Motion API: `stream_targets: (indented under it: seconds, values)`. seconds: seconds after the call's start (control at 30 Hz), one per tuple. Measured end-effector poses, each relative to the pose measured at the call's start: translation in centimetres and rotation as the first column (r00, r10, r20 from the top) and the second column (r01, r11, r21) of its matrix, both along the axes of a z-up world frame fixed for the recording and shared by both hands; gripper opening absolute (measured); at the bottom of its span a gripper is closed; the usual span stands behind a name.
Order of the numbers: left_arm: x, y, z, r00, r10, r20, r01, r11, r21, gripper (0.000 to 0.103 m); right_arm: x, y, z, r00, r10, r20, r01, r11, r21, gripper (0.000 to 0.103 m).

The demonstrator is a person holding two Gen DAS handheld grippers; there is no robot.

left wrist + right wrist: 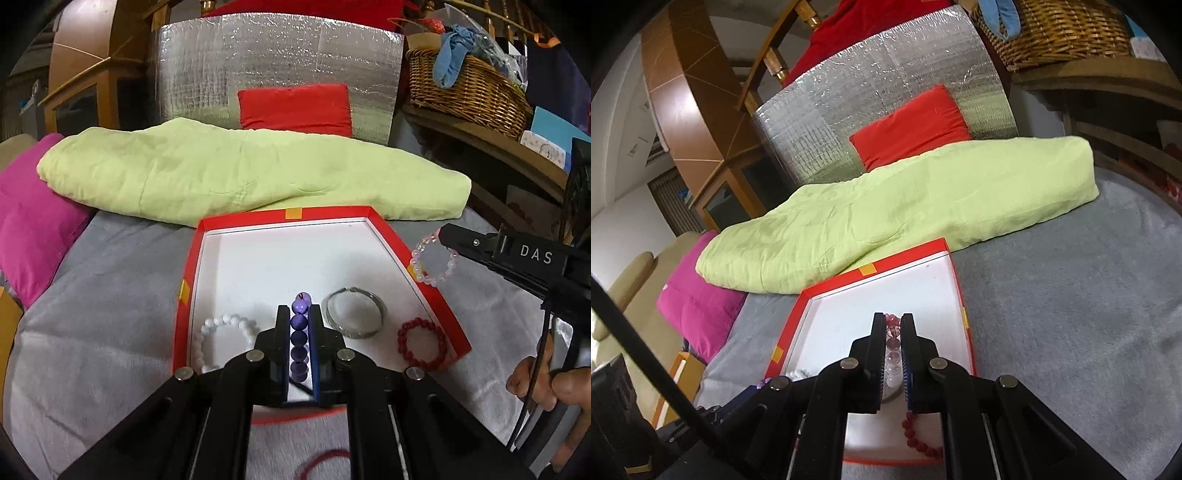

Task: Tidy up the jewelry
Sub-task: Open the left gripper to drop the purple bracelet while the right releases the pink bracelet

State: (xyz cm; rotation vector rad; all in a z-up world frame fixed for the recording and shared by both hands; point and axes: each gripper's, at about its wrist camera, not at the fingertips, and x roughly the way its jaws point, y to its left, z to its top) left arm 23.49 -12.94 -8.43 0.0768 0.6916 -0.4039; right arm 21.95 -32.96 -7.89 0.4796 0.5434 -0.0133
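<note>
The grey bed cover (pixel 110 332) carries the whole setup, w/ a lime-green quilt (pixel 240 177) bunched along the far side and a pink cushion (pixel 33 221) at far left. Near centre sits the red box (pixel 373 216), white inside, already holding three pcs along its near edge: a white bead bracelet (pixel 225 325) at left, a silver bangle (pixel 352 314) mid-right, a red bead bracelet (pixel 421 343) at near right. The left gripper (pixel 299 314) is clamped on a purple bead bracelet (pixel 300 332), beads stacked in a line between the fingers, held over the box interior btwn the white bracelet and the bangle. The right gripper (pixel 894 321) is pinched tight on a pale pink bead bracelet (pixel 434 258), which hangs at the box's right rim, approx over the edge. Step in hand, by the look of it: both pcs mid-carry, the drop into the box not yet done. The next move likely calls for lowering each to a bare patch of white floor, the far half being free, then letting the fingers part w/o snagging the beads or landing on pcs already there.
</note>
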Motion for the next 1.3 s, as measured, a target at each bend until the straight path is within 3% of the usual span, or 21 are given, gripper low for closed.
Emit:
stream_targets:
  seconds: [0.4, 0.77, 1.23, 1.3]
  values:
    - [6.0, -0.2, -1.3, 0.993, 0.005, -0.116, -0.011, 0.999, -0.050, 0.009, 5.5, -1.6, -2.9, 0.993, -0.047, -0.108, 0.061, 0.989, 0.132, 0.009]
    - [6.7, -1.6, -2.7, 0.988, -0.028, -0.153, 0.028, 1.000, -0.004, 0.009, 7.0, -1.9, -4.3, 0.987, -0.064, -0.147, 0.087, 0.984, 0.155, 0.009]
    - [6.3, -3.0, -3.2, 0.985, -0.039, -0.170, 0.052, 0.996, 0.073, 0.009, 7.4, -1.7, -5.1, 0.977, -0.066, -0.203, 0.089, 0.990, 0.108, 0.012]
    - [6.1, -3.0, -3.1, 0.985, -0.038, -0.170, 0.053, 0.995, 0.083, 0.014, 7.2, -1.5, -5.0, 0.976, -0.070, -0.207, 0.090, 0.992, 0.087, 0.012]
